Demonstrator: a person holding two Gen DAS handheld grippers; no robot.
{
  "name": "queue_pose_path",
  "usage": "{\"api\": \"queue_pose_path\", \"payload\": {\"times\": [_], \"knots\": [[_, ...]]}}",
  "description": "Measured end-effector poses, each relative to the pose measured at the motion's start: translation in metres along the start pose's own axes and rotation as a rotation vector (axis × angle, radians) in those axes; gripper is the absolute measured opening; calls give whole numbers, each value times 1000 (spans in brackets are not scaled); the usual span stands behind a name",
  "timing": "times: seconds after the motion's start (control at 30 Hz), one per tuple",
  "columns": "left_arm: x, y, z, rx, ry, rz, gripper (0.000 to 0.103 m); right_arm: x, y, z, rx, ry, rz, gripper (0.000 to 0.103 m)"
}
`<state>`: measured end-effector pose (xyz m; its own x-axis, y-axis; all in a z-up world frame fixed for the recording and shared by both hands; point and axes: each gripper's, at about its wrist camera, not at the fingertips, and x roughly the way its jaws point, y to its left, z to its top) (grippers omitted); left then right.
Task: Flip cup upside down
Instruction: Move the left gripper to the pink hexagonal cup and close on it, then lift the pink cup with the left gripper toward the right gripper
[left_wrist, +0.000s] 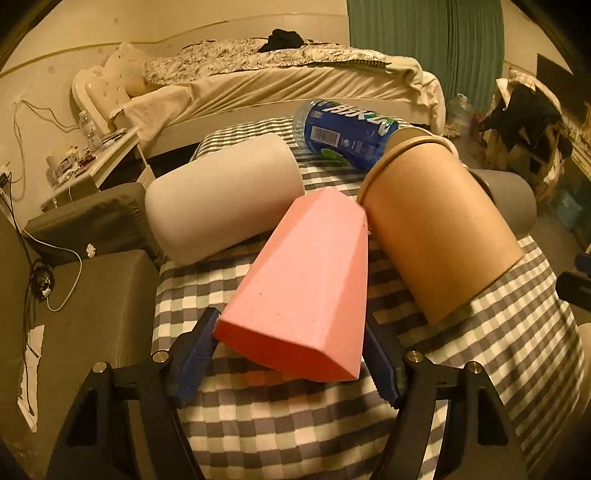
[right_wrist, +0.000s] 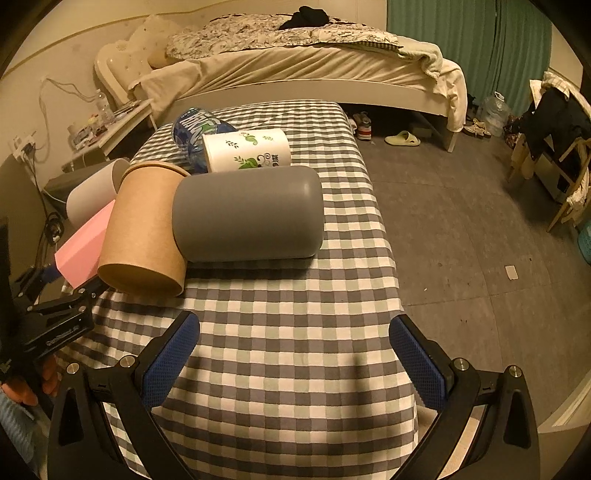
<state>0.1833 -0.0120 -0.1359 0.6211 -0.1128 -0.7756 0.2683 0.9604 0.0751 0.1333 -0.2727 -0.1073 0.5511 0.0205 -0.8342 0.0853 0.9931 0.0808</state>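
Observation:
A pink faceted cup (left_wrist: 306, 280) lies tilted with its closed base toward the camera, held between the blue pads of my left gripper (left_wrist: 291, 354), which is shut on it just above the checkered table. It also shows at the left of the right wrist view (right_wrist: 86, 245). My right gripper (right_wrist: 295, 354) is open and empty over the near part of the table, well short of the cups.
On the checkered tablecloth (right_wrist: 288, 314) lie a white cup (left_wrist: 225, 195), a brown paper cup (right_wrist: 144, 229), a grey cup (right_wrist: 247, 214), a white leaf-print cup (right_wrist: 247, 149) and a blue water bottle (left_wrist: 343, 133). A bed stands behind; floor lies to the right.

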Motion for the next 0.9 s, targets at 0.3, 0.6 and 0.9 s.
{"api": "queue_pose_path", "payload": {"times": [0.3,0.6,0.9], "knots": [[-35,-17,-29,-65,44,16,75,-28,-9,-3,29,-48,13,103],[-72,-61,-72,-95,82,-6,72,-69,-13,-21,12,-107,40,103],[-87,-86,-83,-121,96,-34,72,-89,-28,-43,28,-126,67,103]]}}
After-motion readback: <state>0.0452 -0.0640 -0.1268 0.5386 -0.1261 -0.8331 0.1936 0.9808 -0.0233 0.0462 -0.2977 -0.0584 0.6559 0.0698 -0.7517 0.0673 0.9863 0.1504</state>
